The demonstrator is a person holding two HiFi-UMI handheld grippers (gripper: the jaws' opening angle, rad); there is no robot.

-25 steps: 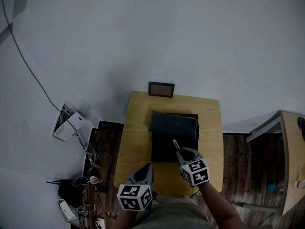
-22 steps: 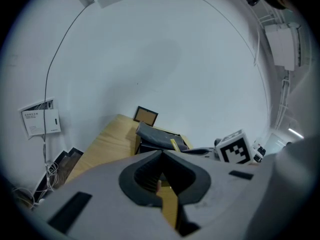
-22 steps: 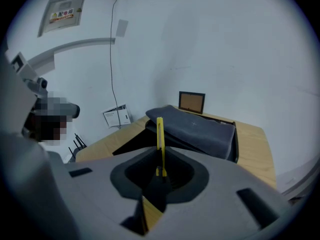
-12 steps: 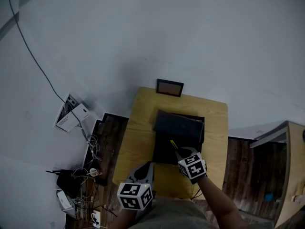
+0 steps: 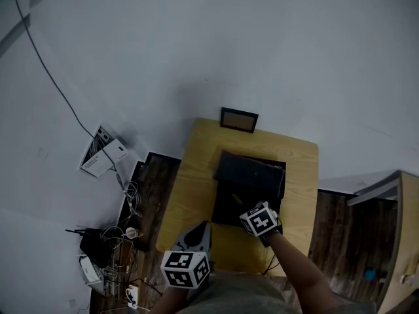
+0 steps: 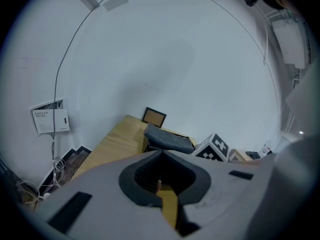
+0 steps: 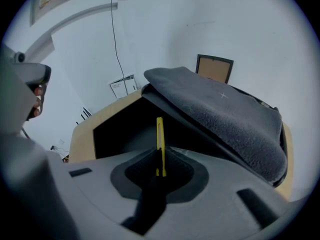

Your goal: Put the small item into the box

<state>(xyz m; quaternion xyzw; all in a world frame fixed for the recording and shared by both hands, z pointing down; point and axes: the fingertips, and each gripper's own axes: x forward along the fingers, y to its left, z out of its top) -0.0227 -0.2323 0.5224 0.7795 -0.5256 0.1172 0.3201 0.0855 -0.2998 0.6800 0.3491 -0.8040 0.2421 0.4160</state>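
Note:
A black box [image 5: 230, 205] stands on the wooden table [image 5: 193, 188] with its grey felt-lined lid [image 5: 252, 174] tipped back. My right gripper [image 5: 245, 209] hangs over the box's near right part, pointing steeply down, shut on a thin yellow item [image 5: 237, 199]. In the right gripper view the yellow item [image 7: 160, 136] stands up from between the jaws [image 7: 160, 153], in front of the dark inside of the box [image 7: 117, 131] and beside the lid [image 7: 225, 116]. My left gripper [image 5: 199, 233] stays near the table's front edge, shut and holding nothing [image 6: 161, 155].
A small framed picture [image 5: 239, 119] leans on the wall at the table's far edge. On the floor to the left lie cables and small devices [image 5: 105, 254] and a white box with papers [image 5: 103, 157]. Another wooden piece of furniture [image 5: 406, 241] stands at the right.
My right gripper has sunk toward the open box with the yellow item and tipped further down. The left gripper has hardly moved.

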